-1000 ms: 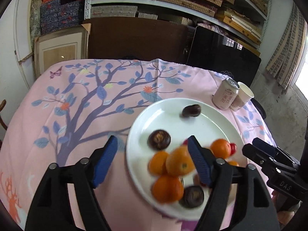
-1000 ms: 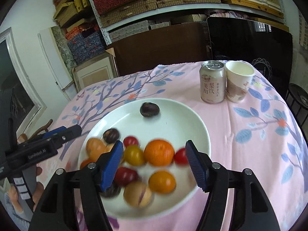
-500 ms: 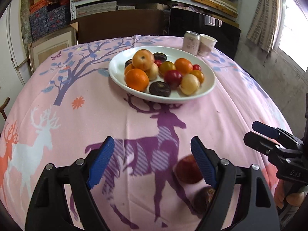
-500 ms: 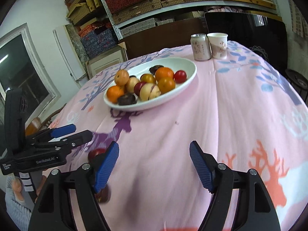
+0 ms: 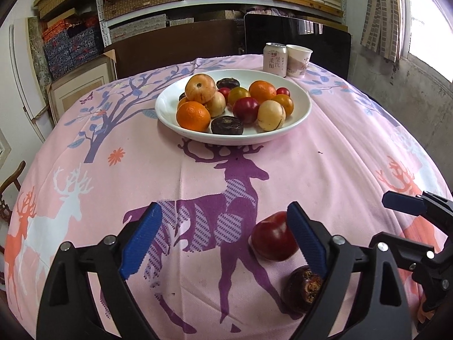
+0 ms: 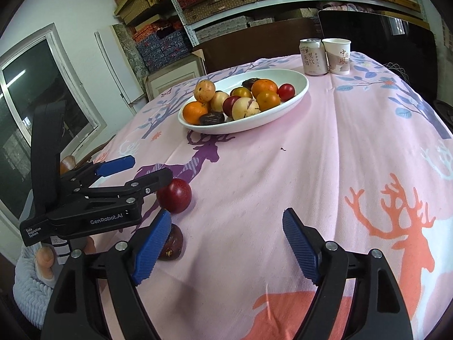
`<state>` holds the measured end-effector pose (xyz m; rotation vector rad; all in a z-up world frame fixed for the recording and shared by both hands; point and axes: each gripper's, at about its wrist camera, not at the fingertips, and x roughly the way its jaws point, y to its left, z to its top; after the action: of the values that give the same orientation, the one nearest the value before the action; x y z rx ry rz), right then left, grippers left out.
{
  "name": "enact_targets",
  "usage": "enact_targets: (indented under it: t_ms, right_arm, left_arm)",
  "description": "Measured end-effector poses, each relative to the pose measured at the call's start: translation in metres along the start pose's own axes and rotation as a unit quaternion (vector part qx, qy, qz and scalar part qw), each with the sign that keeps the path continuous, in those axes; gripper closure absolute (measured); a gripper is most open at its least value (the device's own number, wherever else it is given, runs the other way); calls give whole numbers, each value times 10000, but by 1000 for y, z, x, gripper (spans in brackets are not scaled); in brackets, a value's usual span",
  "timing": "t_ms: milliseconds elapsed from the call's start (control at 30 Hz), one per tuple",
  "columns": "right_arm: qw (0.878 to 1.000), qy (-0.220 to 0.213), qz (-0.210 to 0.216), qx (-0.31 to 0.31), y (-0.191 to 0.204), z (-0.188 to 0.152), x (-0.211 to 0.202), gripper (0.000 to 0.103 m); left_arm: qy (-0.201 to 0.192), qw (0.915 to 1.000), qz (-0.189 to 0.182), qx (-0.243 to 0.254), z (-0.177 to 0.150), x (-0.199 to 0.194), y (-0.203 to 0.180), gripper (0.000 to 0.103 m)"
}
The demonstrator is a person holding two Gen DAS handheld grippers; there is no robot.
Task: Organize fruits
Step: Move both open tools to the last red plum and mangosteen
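A round table (image 5: 354, 170) under a pink cloth printed with deer and trees carries a white plate (image 5: 170, 104) toward its far edge. The plate holds a heap of fruit: an orange (image 5: 193, 115) at the near left, a yellowish apple (image 5: 200, 88) on top of the heap behind it, a dark round fruit (image 5: 227, 125) at the near rim, a red plum (image 5: 245, 109) in the middle, a pale yellow fruit (image 5: 271, 114) at the near right, and a second orange (image 5: 262, 91) with a small red tomato (image 5: 282, 91) toward the back. Just beyond the plate, at the far edge of the table, a drink can (image 5: 275, 59) stands upright, touching or almost touching a paper cup (image 5: 299, 60) on its right.

Two fruits lie loose on the cloth at the near edge of the table, well apart from the plate: a red plum-like fruit (image 5: 270, 236) and, nearer the edge, a dark brownish fruit (image 5: 301, 289).

The left gripper (image 5: 223, 242) hovers over the near edge with its jaws spread wide and nothing between them; its right finger (image 5: 304, 238) is just beside the loose red fruit, and whether it touches cannot be told. In the right wrist view the same gripper (image 6: 147, 171) shows from the side, one finger tip next to that red fruit (image 6: 174, 195).

The right gripper (image 6: 226, 243) also stands wide open and empty above the near edge, its left finger (image 6: 151, 250) just in front of the dark fruit (image 6: 172, 242).
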<state>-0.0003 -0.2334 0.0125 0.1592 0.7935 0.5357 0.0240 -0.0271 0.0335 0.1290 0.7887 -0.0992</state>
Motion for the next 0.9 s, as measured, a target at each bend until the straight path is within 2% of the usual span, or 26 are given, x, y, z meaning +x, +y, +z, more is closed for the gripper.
enact_targets:
  t_ms: [333,433,600,700,733,767,833,900]
  right_arm:
    - [9993,246,128,-260,13,-3,4,21]
    - [9978,481,241,-396,21,-5,10,21]
    - [9926,822,235,-857,49,-10,25,21]
    - [9870,1137,257,-1103,70,-14,43,21]
    - [9868,1118,284,-1137,74,-13,45,23]
    - [9861,1134,285,-1181,77,-13,47,34]
    - [9853,1133,76,-1279,77,-12,48,62]
    - [9856,1173,212,-1196,69,-13,43,62]
  left_arm:
    - [-50,9998,-42,190,0,-1,-8,15]
    - [-37,9999,-80,62,2,-1,0,15]
    - [53,9980,-296,-561,5,1,32,16]
    - [156,9970,-474,-591,4,4,32,16]
    - [163,9973,-499,-513,3,4,28,16]
    - [158,9977,-528,-405,3,4,23,16]
    - [161,9982,-534,-223,2,5,13,16]
    - [226,9983,-537,-81,-1,8,5,16]
